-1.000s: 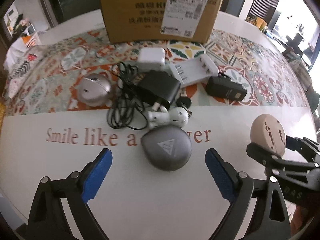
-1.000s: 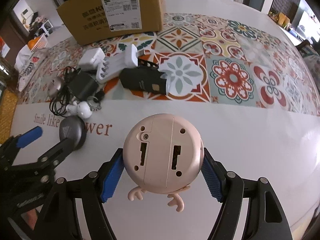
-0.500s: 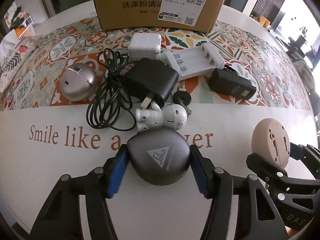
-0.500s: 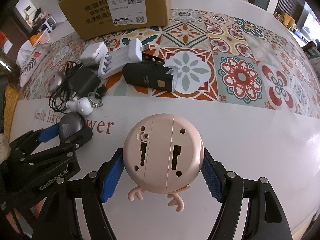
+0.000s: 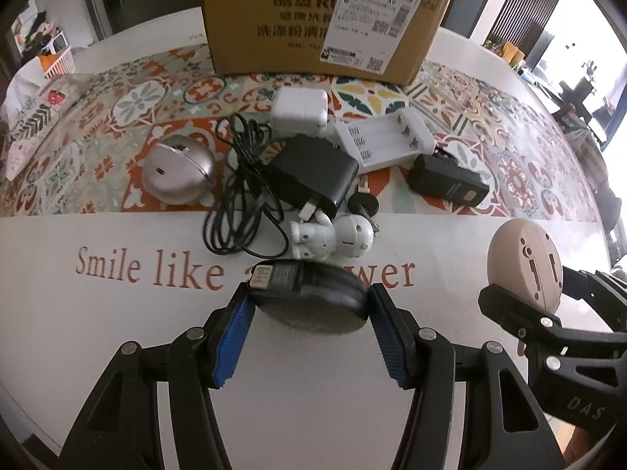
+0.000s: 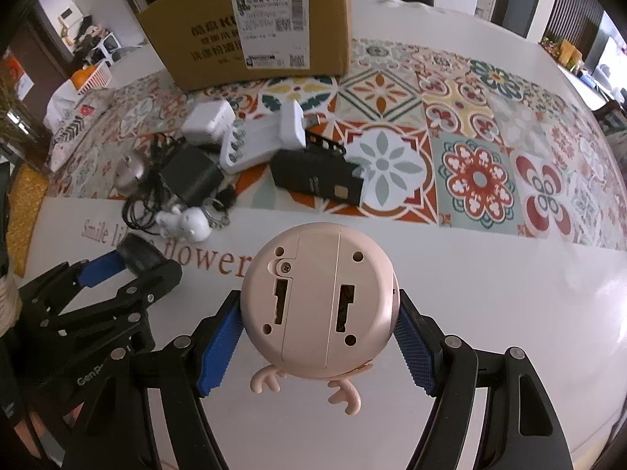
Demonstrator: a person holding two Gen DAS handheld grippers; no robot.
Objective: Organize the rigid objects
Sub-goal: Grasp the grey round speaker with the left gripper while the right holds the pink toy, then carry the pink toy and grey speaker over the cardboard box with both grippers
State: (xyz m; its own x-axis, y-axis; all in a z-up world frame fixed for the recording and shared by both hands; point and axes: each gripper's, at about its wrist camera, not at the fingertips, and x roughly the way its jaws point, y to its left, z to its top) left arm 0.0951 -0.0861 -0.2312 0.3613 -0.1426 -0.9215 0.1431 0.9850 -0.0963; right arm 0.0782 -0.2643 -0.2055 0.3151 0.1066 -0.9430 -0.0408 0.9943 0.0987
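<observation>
White tabletop with a tiled runner filled both views, a cardboard box at the top centre; my left gripper was clamped on the grey round case at the lower centre of its frame, tilted off the table; my right gripper pinched the pink round toy at its lower centre; chargers, a cable and a white figurine lay clustered mid-frame.

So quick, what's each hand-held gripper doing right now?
Left hand-held gripper: shut on the grey round case, tilted up off the table.
Right hand-held gripper: shut on the pink round gadget.
</observation>
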